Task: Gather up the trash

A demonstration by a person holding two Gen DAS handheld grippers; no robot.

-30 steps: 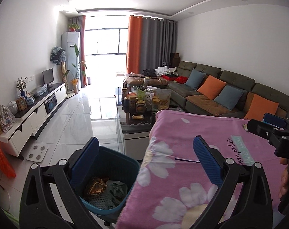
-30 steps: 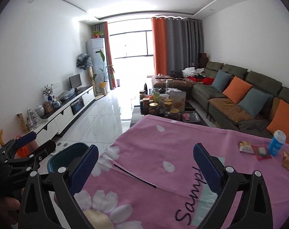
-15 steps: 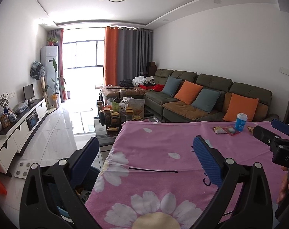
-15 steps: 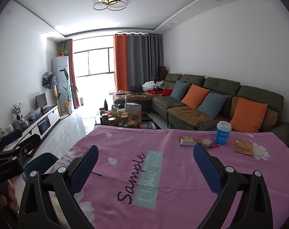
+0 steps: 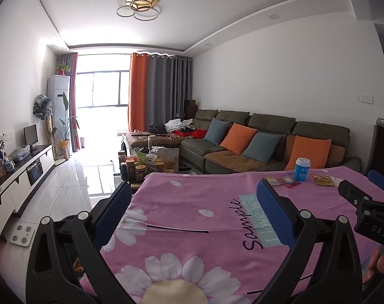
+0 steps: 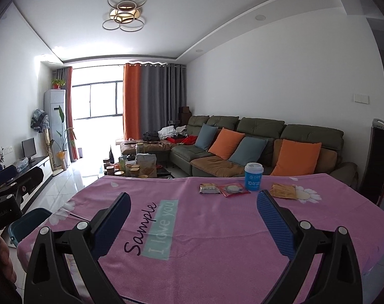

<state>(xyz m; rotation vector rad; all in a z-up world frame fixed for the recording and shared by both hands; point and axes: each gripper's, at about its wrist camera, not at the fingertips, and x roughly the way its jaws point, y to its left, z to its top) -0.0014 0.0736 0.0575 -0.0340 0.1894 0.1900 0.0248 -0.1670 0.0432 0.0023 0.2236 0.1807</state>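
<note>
Both of your grippers are spread wide with nothing between the pads: your left gripper (image 5: 192, 212) hangs above the near daisy-print part of the pink cloth (image 5: 192, 228), and your right gripper (image 6: 192, 217) hangs above the "Sample I love you" lettering on the same covered surface.

Four pieces of trash sit together at the far right side of the surface, well apart from both grippers. A blue paper cup (image 6: 253, 176) stands upright. Just to its left lies a red wrapper (image 6: 233, 190), touching or overlapping a brown snack packet (image 6: 210, 189) further left. A yellow packet (image 6: 283, 190) lies just to the right of the cup.

Your teal bin (image 6: 27, 224) stands on the floor beside the surface's left edge, partly hidden by your left gripper's body in the right wrist view.

Beyond the surface a green sofa (image 6: 255, 136) carries orange and blue cushions.
</note>
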